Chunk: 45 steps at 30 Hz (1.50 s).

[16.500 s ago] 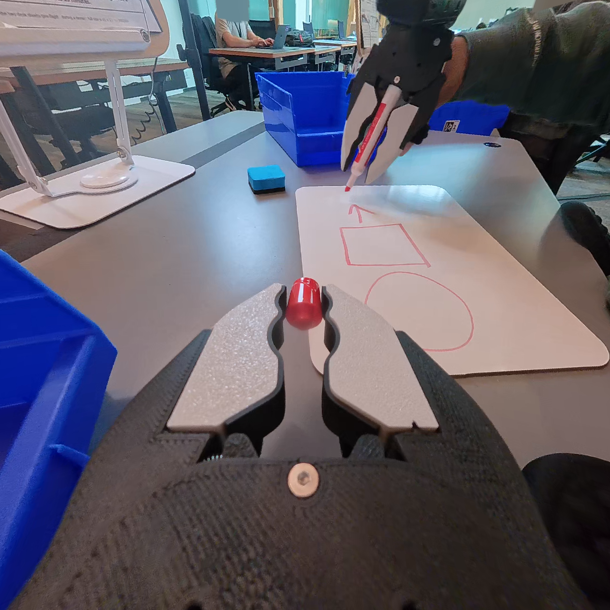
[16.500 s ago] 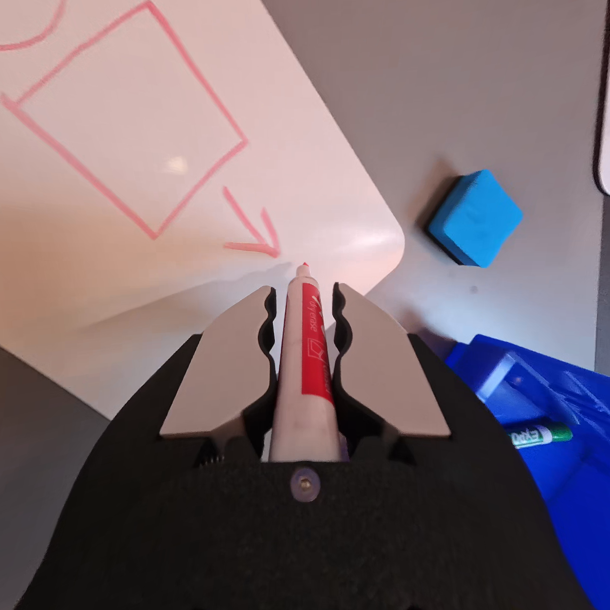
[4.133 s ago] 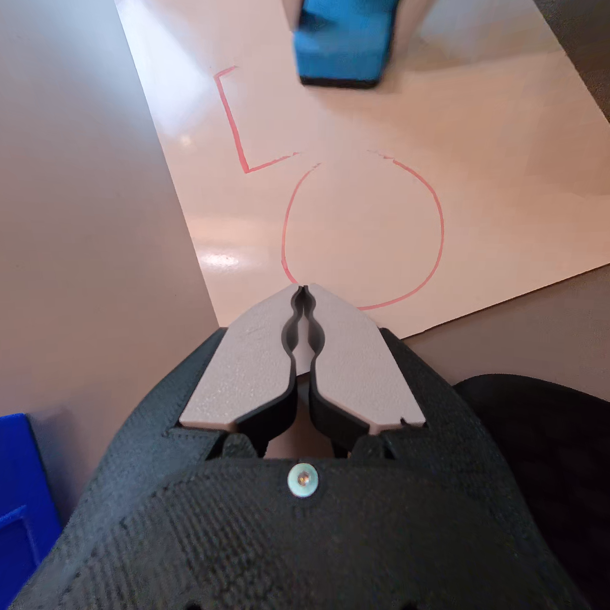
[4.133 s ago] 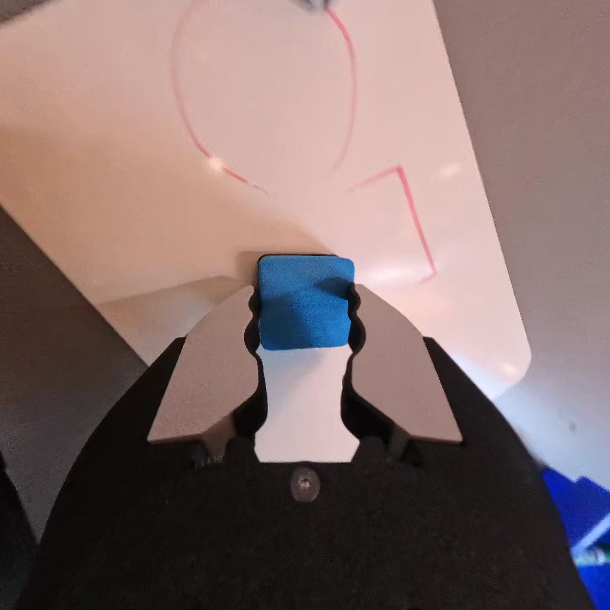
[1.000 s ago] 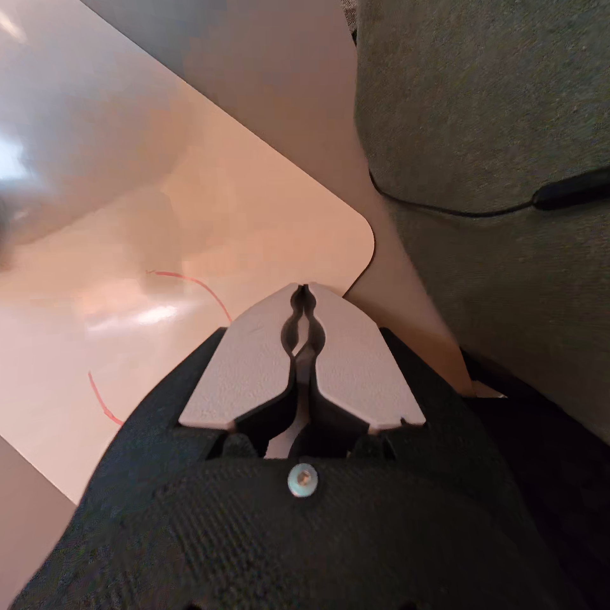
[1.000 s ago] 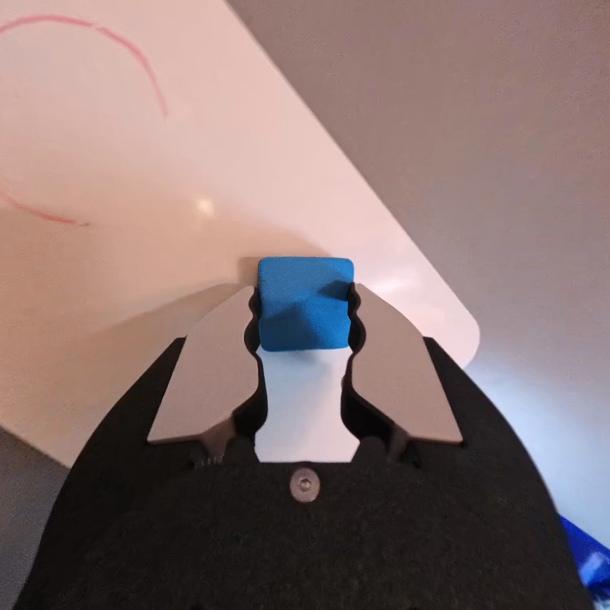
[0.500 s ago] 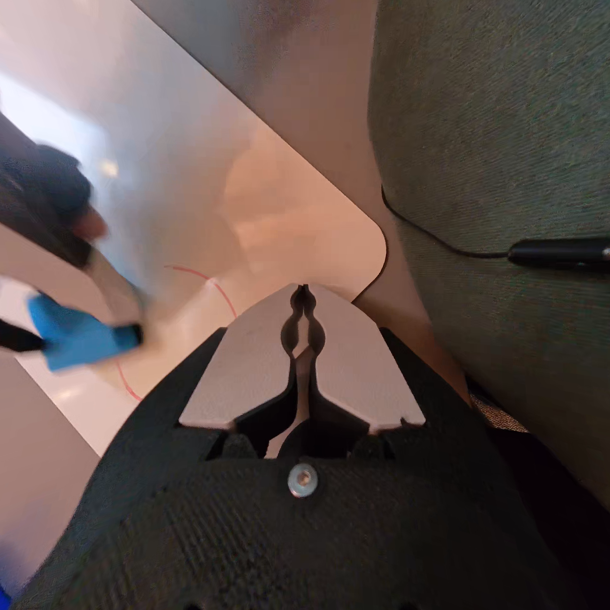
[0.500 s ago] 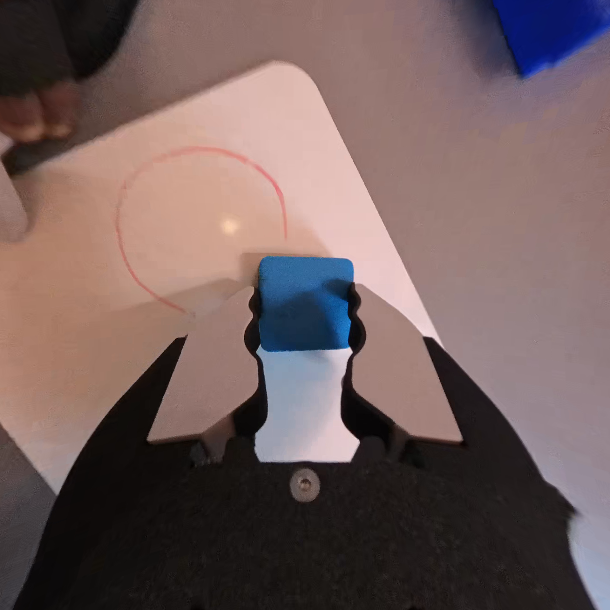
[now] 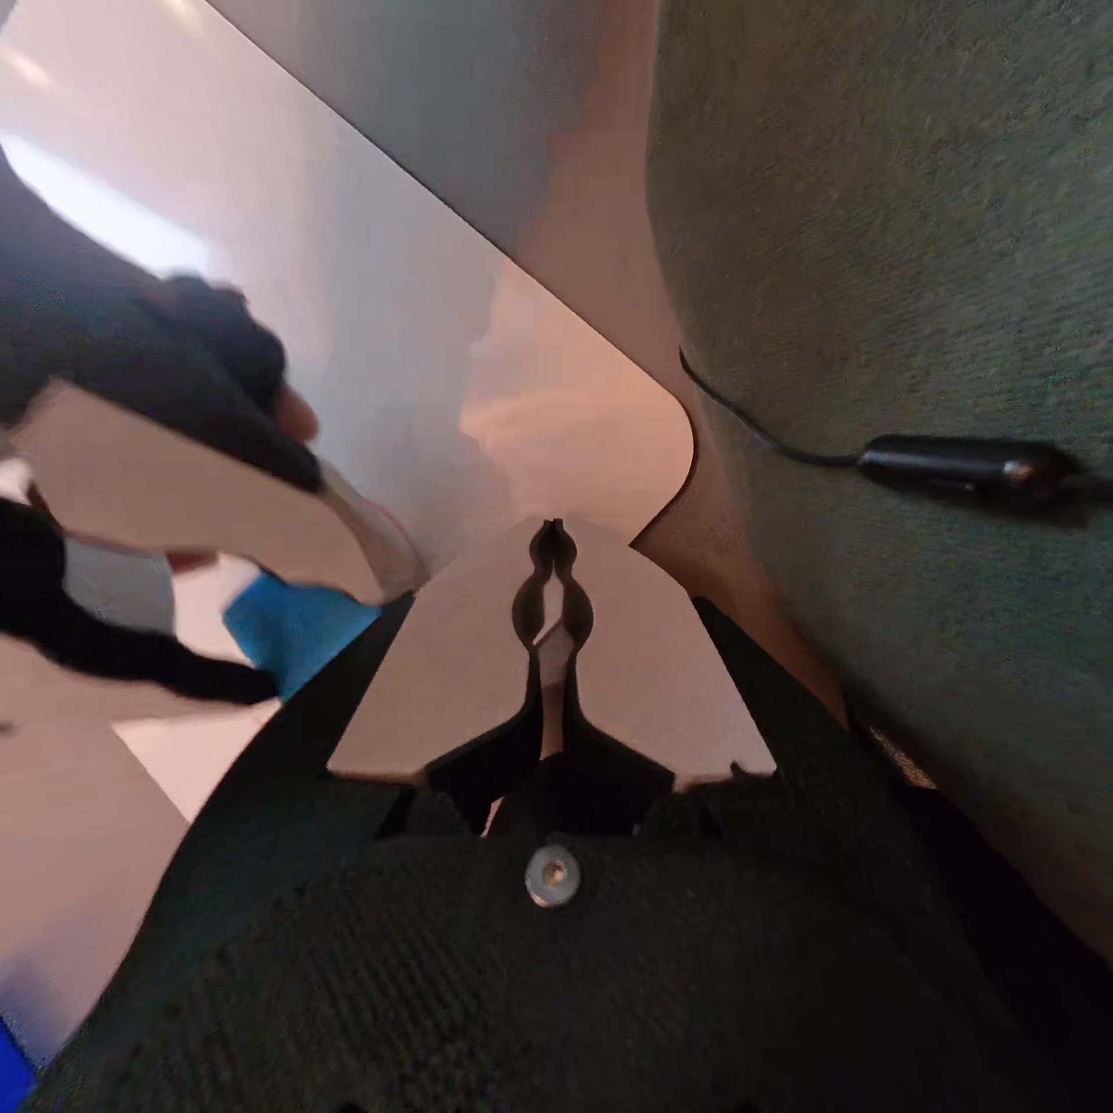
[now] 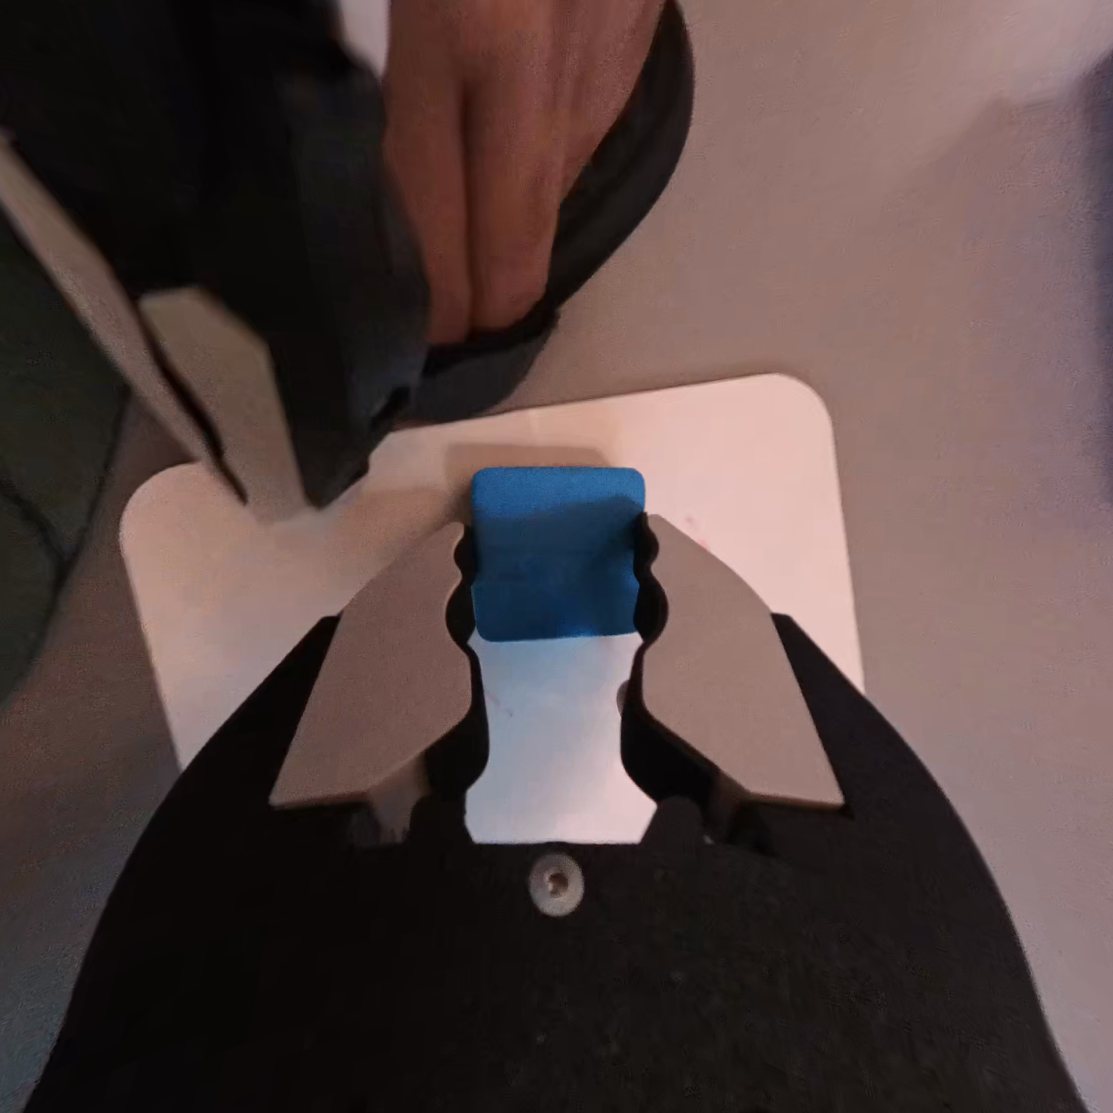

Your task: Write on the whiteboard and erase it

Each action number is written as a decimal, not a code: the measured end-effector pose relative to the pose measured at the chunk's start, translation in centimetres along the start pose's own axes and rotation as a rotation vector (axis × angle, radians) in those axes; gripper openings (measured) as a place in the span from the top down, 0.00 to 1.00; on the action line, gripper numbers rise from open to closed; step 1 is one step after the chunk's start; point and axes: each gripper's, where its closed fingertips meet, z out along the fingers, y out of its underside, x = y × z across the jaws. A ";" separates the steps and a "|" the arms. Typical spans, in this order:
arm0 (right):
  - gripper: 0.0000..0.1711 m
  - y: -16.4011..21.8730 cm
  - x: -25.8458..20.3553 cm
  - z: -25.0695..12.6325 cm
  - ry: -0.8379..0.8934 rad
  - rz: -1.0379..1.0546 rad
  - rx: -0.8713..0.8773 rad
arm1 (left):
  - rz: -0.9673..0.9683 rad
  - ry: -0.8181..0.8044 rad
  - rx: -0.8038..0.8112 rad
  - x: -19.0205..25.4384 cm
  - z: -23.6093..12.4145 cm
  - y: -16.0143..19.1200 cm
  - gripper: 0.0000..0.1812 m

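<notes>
Blue eraser (image 10: 554, 551) clamped in right hand-held gripper (image 10: 553, 530), on whiteboard (image 10: 753, 476)

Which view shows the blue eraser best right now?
Right wrist view: the blue eraser sits centred and sharp between the right gripper fingers, over the whiteboard. Left wrist view shows only a blurred part of it, partly hidden by both grippers.

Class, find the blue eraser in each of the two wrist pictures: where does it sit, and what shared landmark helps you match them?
Left wrist view: blue eraser at left of centre, blurred, clamped by the right gripper.
Right wrist view: centre, between that gripper's fingertips.
Shared landmark: the whiteboard, with its rounded corner.
</notes>
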 end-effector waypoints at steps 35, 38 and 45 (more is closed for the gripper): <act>0.70 2.6 -0.6 -1.4 0.083 -0.009 0.000 | -0.008 0.023 0.060 0.4 0.3 -0.6 1.00; 0.70 2.9 -4.5 -2.0 0.001 -0.063 0.018 | -0.014 0.021 0.064 0.4 0.3 -0.7 1.00; 0.70 1.8 -2.0 -1.1 0.065 -0.046 0.037 | -0.021 0.030 0.071 0.4 0.4 -0.9 1.00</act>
